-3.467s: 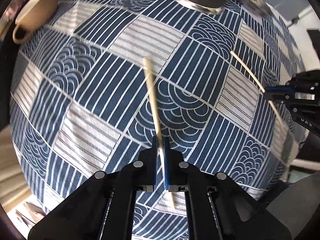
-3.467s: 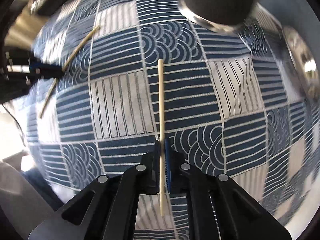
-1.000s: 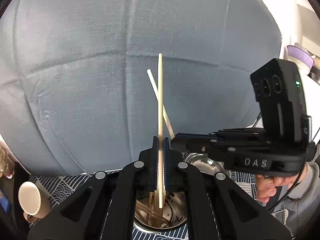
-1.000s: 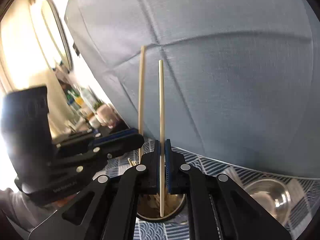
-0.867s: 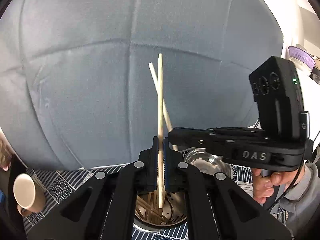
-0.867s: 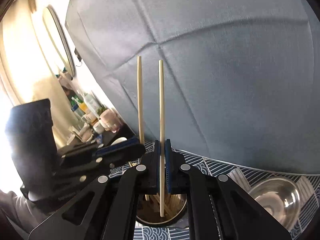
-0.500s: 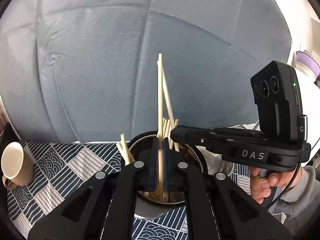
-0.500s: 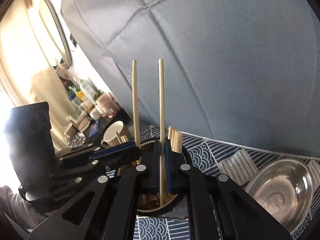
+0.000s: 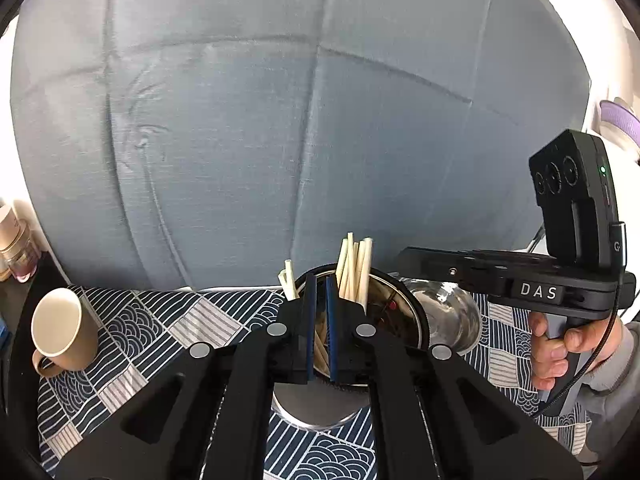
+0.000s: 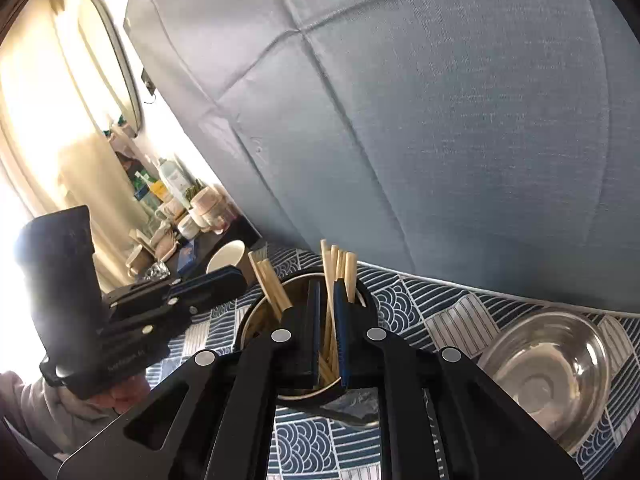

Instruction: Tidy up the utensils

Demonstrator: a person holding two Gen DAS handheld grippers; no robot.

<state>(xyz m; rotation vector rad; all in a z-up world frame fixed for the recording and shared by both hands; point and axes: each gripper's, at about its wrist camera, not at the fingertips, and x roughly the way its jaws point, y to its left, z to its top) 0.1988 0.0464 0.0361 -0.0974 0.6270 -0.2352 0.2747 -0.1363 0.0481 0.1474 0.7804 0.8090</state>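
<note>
A steel utensil holder (image 9: 404, 320) stands on the blue patterned cloth, with several wooden chopsticks (image 9: 354, 264) standing in it. My left gripper (image 9: 319, 280) hangs just over its rim, jaws slightly apart and empty. My right gripper (image 10: 326, 286) is over the same holder (image 10: 256, 320), jaws slightly apart and empty, with the chopsticks (image 10: 338, 268) showing between and behind its fingers. The right gripper's body (image 9: 520, 280) shows at the right of the left wrist view. The left gripper's body (image 10: 160, 300) shows at the left of the right wrist view.
A beige mug (image 9: 60, 328) stands on the cloth to the left. A steel bowl (image 10: 552, 368) sits to the right of the holder. A grey padded backrest (image 9: 320, 120) rises behind the table. Bottles and jars (image 10: 176, 196) crowd a dark shelf far left.
Both grippers lowered their chopsticks into the holder and opened. The two chopsticks left the jaws and now stand among the others.
</note>
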